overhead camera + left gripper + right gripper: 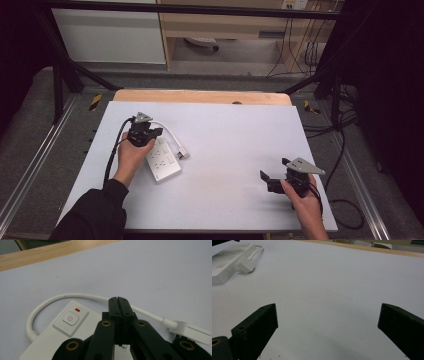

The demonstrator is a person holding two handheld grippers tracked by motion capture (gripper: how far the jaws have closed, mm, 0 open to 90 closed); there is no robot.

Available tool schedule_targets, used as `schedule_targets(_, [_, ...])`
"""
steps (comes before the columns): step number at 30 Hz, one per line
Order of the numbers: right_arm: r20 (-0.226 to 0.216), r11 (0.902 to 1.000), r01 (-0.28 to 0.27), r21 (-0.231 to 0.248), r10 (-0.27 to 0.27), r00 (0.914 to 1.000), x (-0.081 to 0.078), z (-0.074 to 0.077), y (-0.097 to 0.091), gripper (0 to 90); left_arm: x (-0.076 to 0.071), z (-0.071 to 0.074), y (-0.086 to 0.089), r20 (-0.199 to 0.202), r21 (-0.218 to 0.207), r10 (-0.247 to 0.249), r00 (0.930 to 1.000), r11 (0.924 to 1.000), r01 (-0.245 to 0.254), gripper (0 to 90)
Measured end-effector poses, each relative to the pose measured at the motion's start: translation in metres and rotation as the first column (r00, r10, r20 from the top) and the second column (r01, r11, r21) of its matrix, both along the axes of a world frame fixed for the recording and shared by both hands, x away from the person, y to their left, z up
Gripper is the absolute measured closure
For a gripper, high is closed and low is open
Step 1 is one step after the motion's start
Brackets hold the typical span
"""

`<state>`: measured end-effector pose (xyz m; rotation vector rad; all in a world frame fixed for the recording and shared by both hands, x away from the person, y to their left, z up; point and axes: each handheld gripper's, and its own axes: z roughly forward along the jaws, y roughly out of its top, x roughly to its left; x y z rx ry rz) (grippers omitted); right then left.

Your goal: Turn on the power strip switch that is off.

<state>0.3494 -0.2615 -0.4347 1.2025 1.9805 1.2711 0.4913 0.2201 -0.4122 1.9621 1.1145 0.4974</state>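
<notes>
The power strip (162,160) lies on the white counter (230,145), left side. The left gripper (117,300) is above the strip, near its power button (70,318), fingers pressed together w/ nothing between. The right gripper (327,322) is well apart from the strip, fingers spread wide over bare counter. The strip's cable (50,301) curls beside it to the plug (192,332).

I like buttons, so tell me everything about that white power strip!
The power strip is a flat white plastic block lying on the left of the table. One end has a square power button beside a small red light. Its short white cord loops round to a plug lying next to it. The shut left gripper hovers just over it.
</notes>
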Motion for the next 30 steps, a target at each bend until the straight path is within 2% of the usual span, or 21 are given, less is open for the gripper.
schedule_targets(11, [0.001,1.0000,0.000,0.000,0.000,1.0000,0.000,0.000,0.000,3.3,-0.002,0.005,0.000,0.030,-0.021,-0.003,0.9995,0.9998,0.004,83.9])
schedule_targets(26, [0.001,1.0000,0.001,0.000,-0.001,1.0000,0.000,0.000,0.000,3.3,-0.005,0.010,-0.001,0.070,-0.037,-0.003,0.9975,0.9993,0.006,69.2])
schedule_targets(30, [0.001,1.0000,0.000,0.000,0.000,1.0000,0.000,0.000,0.000,3.3,-0.007,0.012,0.000,0.069,-0.065,-0.007,0.9976,0.9978,0.011,64.7])
